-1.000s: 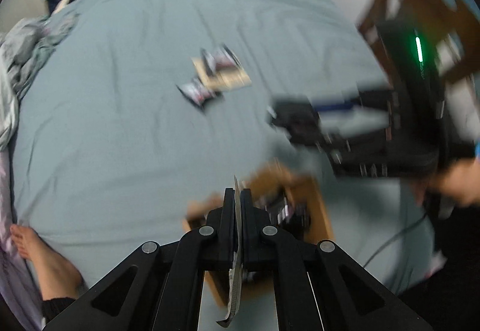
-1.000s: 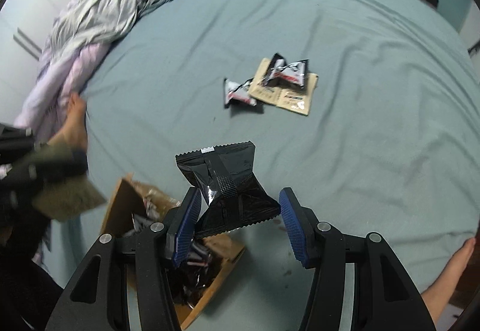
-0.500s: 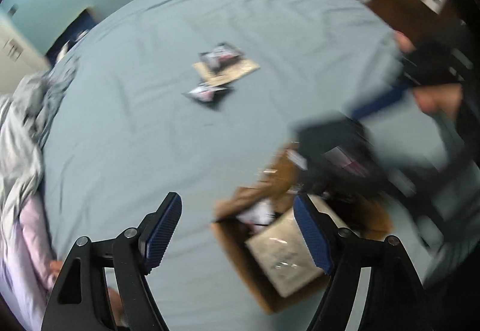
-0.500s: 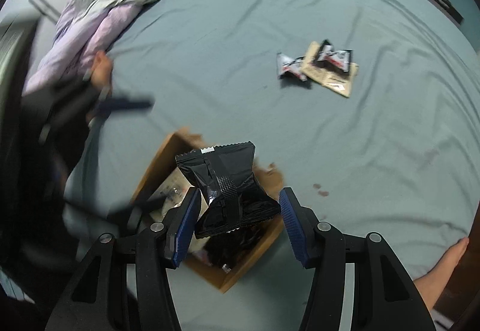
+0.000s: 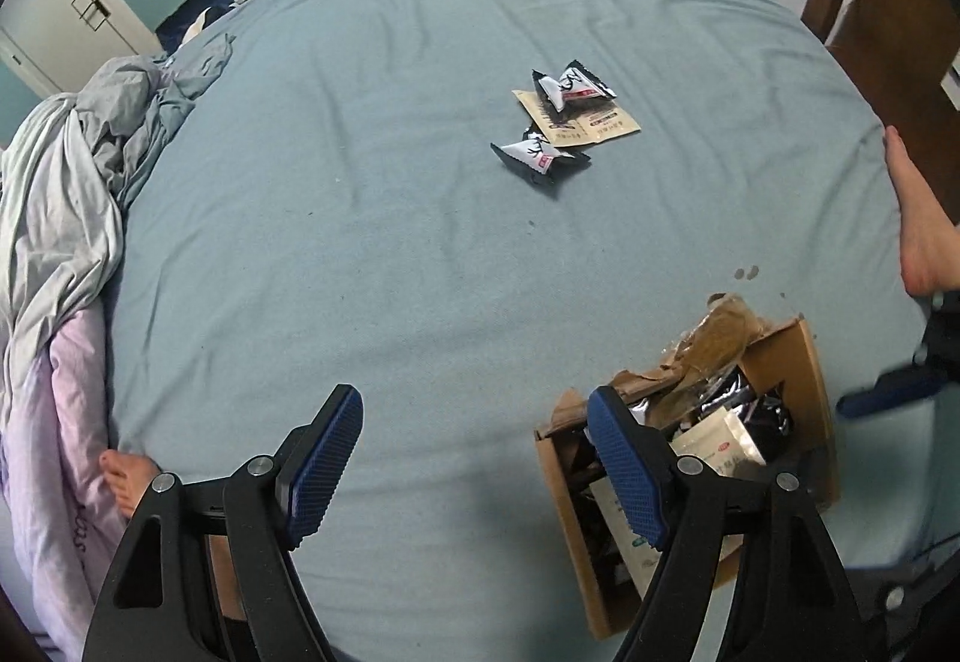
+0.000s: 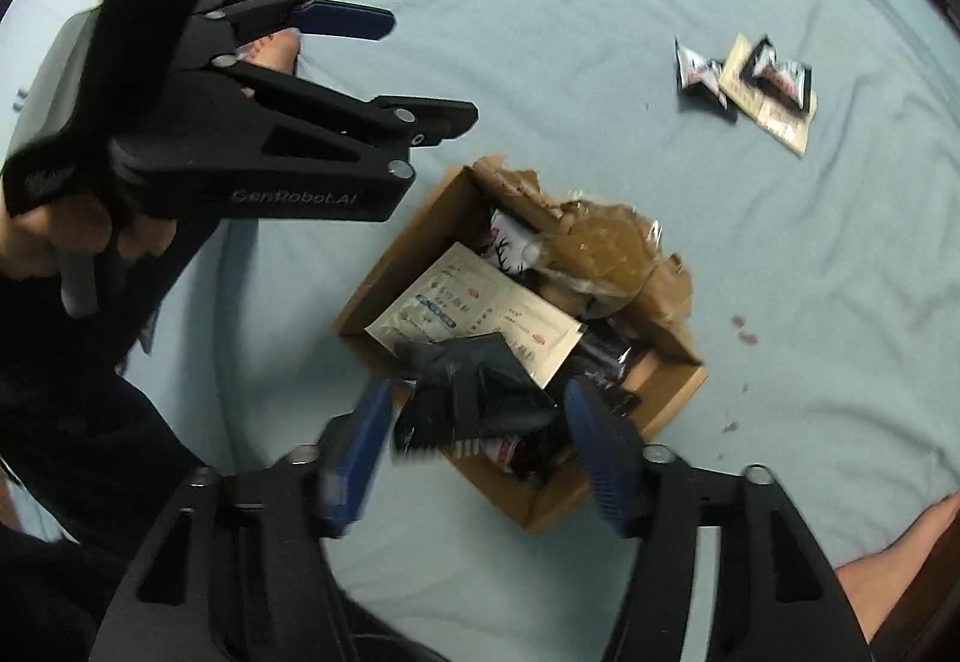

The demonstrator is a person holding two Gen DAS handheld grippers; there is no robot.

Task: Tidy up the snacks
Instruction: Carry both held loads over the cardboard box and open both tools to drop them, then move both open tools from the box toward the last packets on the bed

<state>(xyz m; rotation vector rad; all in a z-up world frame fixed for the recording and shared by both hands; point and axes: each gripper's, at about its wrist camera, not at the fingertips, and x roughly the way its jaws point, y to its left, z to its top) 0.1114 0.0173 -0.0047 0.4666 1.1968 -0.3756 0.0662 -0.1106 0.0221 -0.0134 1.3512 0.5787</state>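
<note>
- Blurring hides detail on the black snack packet (image 6: 474, 398) between the right gripper (image 6: 480, 452) fingers; whether it touches either pad cannot be told, so neither can the right gripper's state, though its fingers stand spread.
- Box contents partly hidden: in the left wrist view the left gripper's right finger (image 5: 624, 473) covers the near-left corner of the cardboard box (image 5: 804, 362).
- Black packet hangs over the near part of the box (image 6: 390, 272), above a cream sachet (image 6: 468, 314) lying flat on other dark wrappers; crumpled brown paper (image 6: 606, 248) fills the far side.
- Left gripper (image 5: 474, 467) released, jaws wide, nothing between them; bare blue sheet (image 5: 360, 242) under it, box just to its right.
- Right wrist view: left gripper (image 6: 414, 80) seen from the side, left of and beyond the box, held in a hand (image 6: 78, 230) at the left edge, fingers pointing right.
- Far on the sheet, well apart from both grippers: two small black-and-white packets (image 5: 573, 84) (image 5: 537, 155) and a tan sachet (image 5: 594, 122), touching one another.
- Rumpled bedding (image 5: 66, 194) far left; bare feet (image 5: 918, 224) at sheet edges.
</note>
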